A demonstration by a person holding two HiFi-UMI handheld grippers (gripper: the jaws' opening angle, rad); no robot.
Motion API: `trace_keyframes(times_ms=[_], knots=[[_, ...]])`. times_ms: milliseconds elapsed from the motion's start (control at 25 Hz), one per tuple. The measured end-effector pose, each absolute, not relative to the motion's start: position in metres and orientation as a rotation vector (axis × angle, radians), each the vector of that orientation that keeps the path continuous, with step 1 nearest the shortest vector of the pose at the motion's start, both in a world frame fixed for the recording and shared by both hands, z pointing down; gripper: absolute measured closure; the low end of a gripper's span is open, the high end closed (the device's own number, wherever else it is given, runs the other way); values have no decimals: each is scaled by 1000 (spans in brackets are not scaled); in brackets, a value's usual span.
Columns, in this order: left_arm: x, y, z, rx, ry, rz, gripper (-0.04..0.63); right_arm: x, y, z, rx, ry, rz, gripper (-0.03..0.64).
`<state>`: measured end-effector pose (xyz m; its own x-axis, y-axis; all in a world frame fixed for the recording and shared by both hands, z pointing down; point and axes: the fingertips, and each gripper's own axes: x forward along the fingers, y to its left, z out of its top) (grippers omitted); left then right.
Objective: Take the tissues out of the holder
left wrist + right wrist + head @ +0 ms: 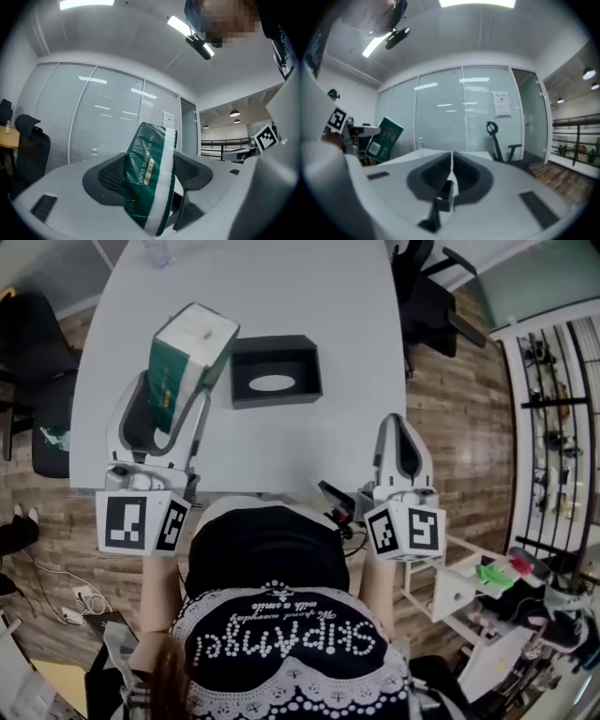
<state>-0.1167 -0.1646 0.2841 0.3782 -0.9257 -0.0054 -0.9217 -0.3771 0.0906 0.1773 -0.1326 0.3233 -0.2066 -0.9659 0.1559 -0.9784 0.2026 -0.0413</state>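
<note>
My left gripper point(171, 401) is shut on a green and white tissue pack point(187, 362), held up above the white table point(356, 352) to the left of the holder. In the left gripper view the pack point(149, 178) stands pinched between the two dark pads point(111, 174). The black tissue holder point(275, 370) lies on the table with its oval slot facing up. My right gripper point(403, 432) is shut with nothing in it, near the table's front right edge. In the right gripper view its jaws point(451, 169) meet in a thin line, and the pack point(382, 139) shows at the left.
A clear bottle point(157, 251) stands at the table's far edge. Black chairs stand at the left point(28, 343) and at the back right point(427, 296). A white rack with small coloured parts point(487, 582) is at the right, over wooden floor.
</note>
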Motion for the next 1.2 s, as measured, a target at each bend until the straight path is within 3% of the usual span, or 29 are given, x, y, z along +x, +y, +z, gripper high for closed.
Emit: trace_keyframes(times_ms=[400, 1200], knots=[[-125, -109, 279, 2459, -1832, -164, 247, 194, -105, 307, 1911, -2400, 139, 581], [-123, -34, 337, 2295, -1876, -40, 247, 209, -62, 321, 1849, -2422, 175, 581]])
